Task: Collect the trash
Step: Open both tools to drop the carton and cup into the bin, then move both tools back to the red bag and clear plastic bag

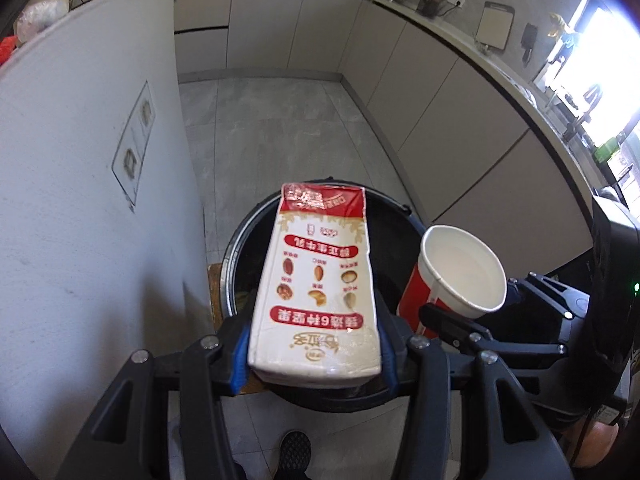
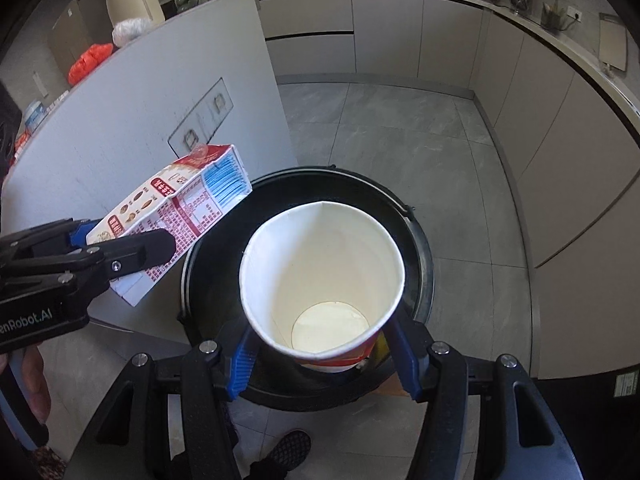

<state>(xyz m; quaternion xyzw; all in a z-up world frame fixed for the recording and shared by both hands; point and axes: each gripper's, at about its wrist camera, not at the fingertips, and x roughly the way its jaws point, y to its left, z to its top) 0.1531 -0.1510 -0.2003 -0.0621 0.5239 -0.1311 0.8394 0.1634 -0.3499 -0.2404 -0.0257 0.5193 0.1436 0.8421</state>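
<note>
My left gripper [image 1: 314,354] is shut on a white and red milk carton [image 1: 318,284] and holds it over the open black round trash bin [image 1: 240,248]. The carton also shows in the right wrist view [image 2: 172,216], at the bin's left rim, with the left gripper [image 2: 120,252] around it. My right gripper [image 2: 324,354] is shut on an empty white paper cup with a red outside [image 2: 320,276], held over the bin [image 2: 416,240]. In the left wrist view the cup [image 1: 460,272] hangs at the bin's right side, held by the right gripper [image 1: 448,320].
A white panel wall [image 1: 88,184] stands close on the left of the bin. Beige kitchen cabinets [image 1: 440,92] run along the back and right. The floor is grey tile [image 2: 400,132]. A person's dark shoe [image 1: 294,454] is just below the bin.
</note>
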